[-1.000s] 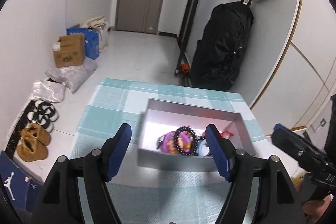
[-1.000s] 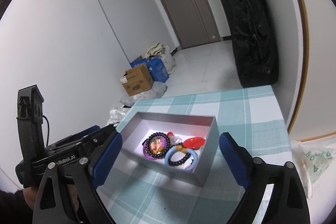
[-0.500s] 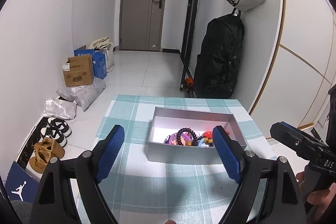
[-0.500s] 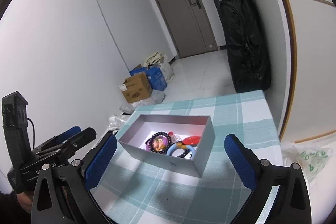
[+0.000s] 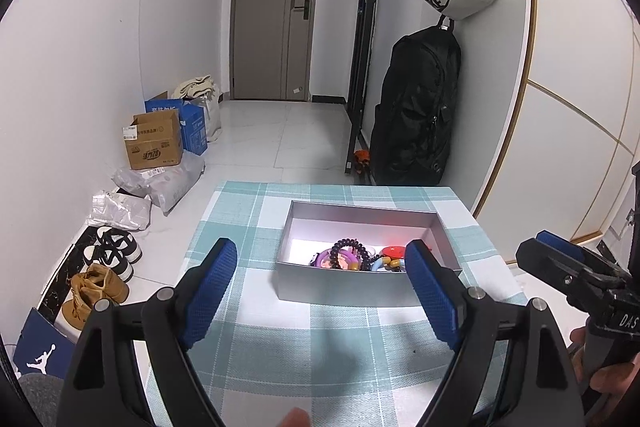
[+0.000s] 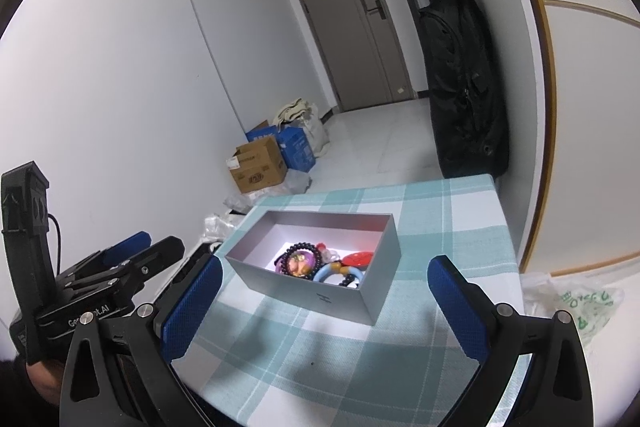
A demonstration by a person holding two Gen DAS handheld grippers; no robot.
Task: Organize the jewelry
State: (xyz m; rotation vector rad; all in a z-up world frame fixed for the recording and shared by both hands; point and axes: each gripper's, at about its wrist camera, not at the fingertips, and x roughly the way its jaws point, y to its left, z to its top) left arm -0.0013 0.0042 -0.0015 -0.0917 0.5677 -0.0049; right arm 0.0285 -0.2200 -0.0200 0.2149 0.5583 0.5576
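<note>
Jewelry (image 5: 352, 257) heaped in open grey cardboard box (image 5: 360, 291) on checked worktop (image 5: 320, 347), straight ahead of both tools, apart from each. Box long axis across left tool (image 5: 320, 291) view, angled in right tool (image 6: 324, 303) view. Both tools released, nothing between blue textured pads; left jaws just widened. Neither clearly nearer. Dark beaded bracelet (image 6: 302, 257) on top; glossy purple, blue, red plastic rings beside.

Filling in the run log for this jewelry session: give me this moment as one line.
left tool: open, empty | right tool: open, empty | bracelets: in grey box | box: on checked tablecloth, untouched
</note>
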